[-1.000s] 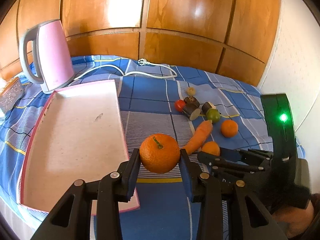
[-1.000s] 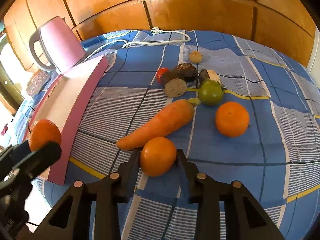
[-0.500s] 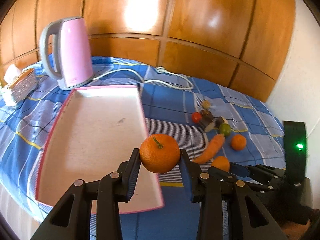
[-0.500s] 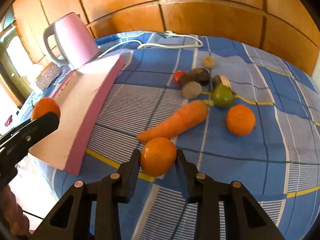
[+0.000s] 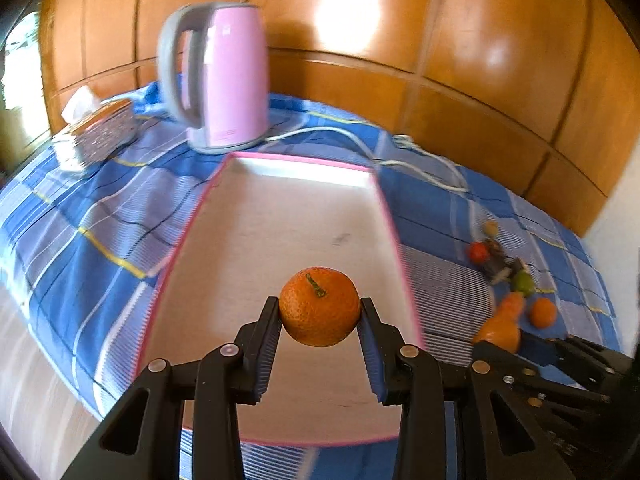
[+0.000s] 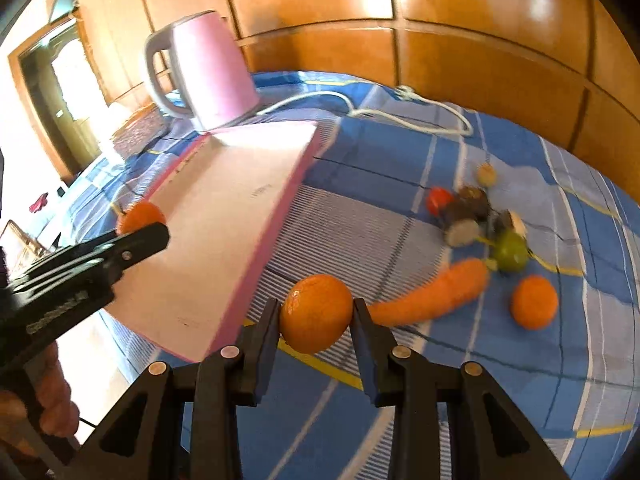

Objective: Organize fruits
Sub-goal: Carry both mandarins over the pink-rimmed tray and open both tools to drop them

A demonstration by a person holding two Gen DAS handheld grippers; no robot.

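Note:
My left gripper (image 5: 319,312) is shut on a mandarin (image 5: 319,306) with a small stem, held above the near part of the pink-rimmed white tray (image 5: 280,208). My right gripper (image 6: 315,314) is shut on a second, smooth orange mandarin (image 6: 315,312), lifted above the blue checked cloth just right of the tray (image 6: 224,220). The left gripper (image 6: 132,224) with its mandarin (image 6: 140,216) also shows at the left of the right wrist view. On the cloth lie a carrot (image 6: 436,296), a third mandarin (image 6: 534,302), a green fruit (image 6: 510,254) and a red tomato (image 6: 438,199).
A pink kettle (image 5: 224,76) stands behind the tray, its white cord (image 5: 420,160) trailing across the cloth. A tissue box (image 5: 96,128) sits at the far left. Dark cut vegetables (image 6: 466,216) and a small pale round one (image 6: 486,174) lie near the tomato. Wooden panels rise behind.
Both grippers have swung left with their mandarins. The left one has gone from beside the tray to above it. The right one has lifted its mandarin off the cloth near the carrot.

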